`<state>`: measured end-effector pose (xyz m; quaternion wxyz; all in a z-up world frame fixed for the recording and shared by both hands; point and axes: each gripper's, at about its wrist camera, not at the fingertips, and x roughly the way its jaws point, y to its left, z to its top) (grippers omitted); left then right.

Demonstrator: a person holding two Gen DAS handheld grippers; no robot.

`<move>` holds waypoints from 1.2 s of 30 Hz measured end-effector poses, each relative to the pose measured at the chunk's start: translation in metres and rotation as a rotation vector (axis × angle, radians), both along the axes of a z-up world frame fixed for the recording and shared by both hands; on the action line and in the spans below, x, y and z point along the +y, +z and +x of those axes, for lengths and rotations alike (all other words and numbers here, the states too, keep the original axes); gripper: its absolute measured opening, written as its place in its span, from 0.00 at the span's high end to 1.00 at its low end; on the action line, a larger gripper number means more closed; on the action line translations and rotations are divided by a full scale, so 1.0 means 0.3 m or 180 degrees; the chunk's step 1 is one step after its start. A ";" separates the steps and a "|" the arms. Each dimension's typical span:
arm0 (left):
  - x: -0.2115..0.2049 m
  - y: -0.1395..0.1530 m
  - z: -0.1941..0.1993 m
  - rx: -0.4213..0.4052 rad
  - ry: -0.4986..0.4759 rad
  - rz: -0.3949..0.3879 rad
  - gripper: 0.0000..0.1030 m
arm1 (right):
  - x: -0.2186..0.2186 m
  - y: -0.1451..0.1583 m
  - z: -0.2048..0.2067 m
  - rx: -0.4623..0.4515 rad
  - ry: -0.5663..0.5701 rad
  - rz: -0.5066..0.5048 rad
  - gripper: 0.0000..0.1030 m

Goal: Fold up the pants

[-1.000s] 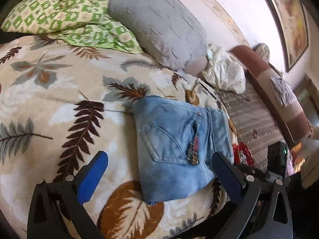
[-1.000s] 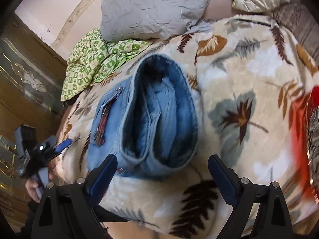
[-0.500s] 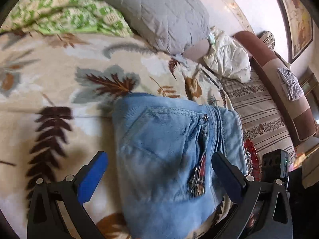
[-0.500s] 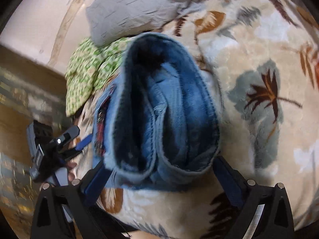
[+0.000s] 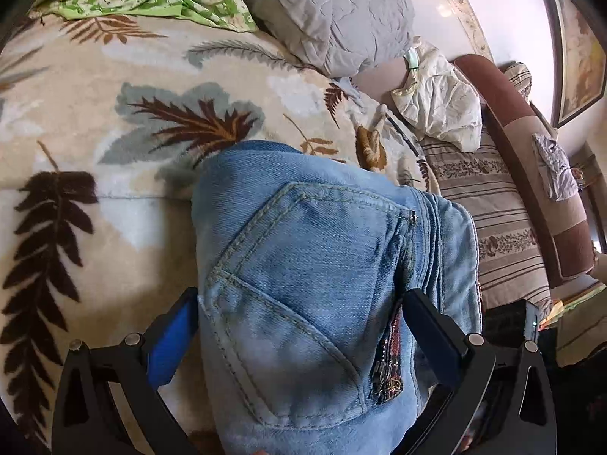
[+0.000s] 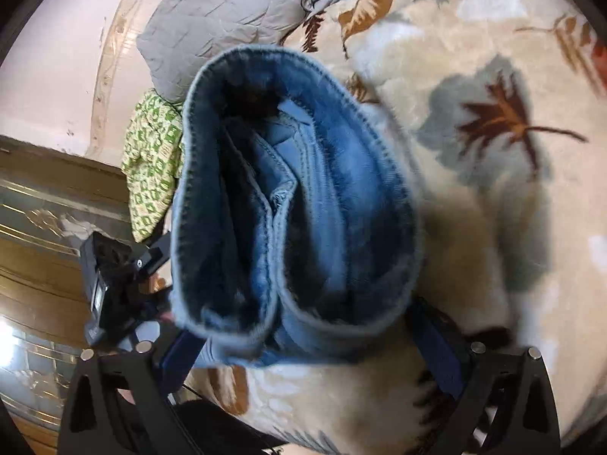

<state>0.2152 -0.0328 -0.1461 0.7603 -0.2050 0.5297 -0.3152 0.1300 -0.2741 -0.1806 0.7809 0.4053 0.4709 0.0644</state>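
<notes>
Left wrist view: left tongs (image 5: 296,337) spread wide, jaws flanking the folded denim pants (image 5: 322,284) without pressing; plush leaf-patterned blanket (image 5: 114,132) beneath, grey quilted pillow (image 5: 334,11) and striped sofa (image 5: 500,227) beyond. Right wrist view: right tongs (image 6: 303,345) likewise released, jaws either side of the pants' (image 6: 296,208) rolled, layered edge; cream wall (image 6: 57,57) behind.

— Item on my feed?
— One pair of pants (image 5: 311,288): light blue denim, folded into a thick bundle, stitched pocket uppermost, flat on the leaf-patterned blanket (image 5: 95,250).
— Open end?
— I see stacked layers.
</notes>
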 end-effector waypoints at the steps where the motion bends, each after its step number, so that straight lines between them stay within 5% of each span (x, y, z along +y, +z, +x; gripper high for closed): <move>1: -0.001 -0.002 0.000 0.0000 -0.0009 -0.0013 0.00 | 0.012 -0.005 0.016 -0.0040 0.0004 -0.0004 0.02; 4: 0.005 -0.012 0.003 0.0030 0.0026 -0.0060 0.07 | 0.048 -0.008 0.058 -0.0122 -0.0006 -0.0029 0.08; 7: 0.013 -0.025 0.006 0.0055 0.0057 0.0075 0.45 | 0.076 -0.003 0.073 -0.0123 -0.0005 -0.0275 0.36; 10: 0.014 -0.005 -0.007 -0.0069 -0.0028 0.0084 0.56 | 0.078 0.006 0.065 -0.0190 -0.0002 -0.0318 0.53; 13: 0.015 0.038 -0.025 -0.0199 -0.0041 0.0070 0.66 | 0.107 0.048 0.066 -0.0306 0.0073 -0.0458 0.58; 24: 0.144 0.293 0.061 -0.0712 0.0042 -0.0029 0.68 | 0.226 0.285 0.150 -0.0967 0.0165 -0.0708 0.62; 31: 0.226 0.095 0.184 -0.0287 0.0194 0.0385 0.67 | 0.309 0.081 0.318 -0.0609 0.0208 -0.0552 0.63; 36: 0.258 -0.010 0.182 -0.0210 0.0331 0.0218 0.63 | 0.306 -0.005 0.333 -0.0542 0.0256 -0.0486 0.62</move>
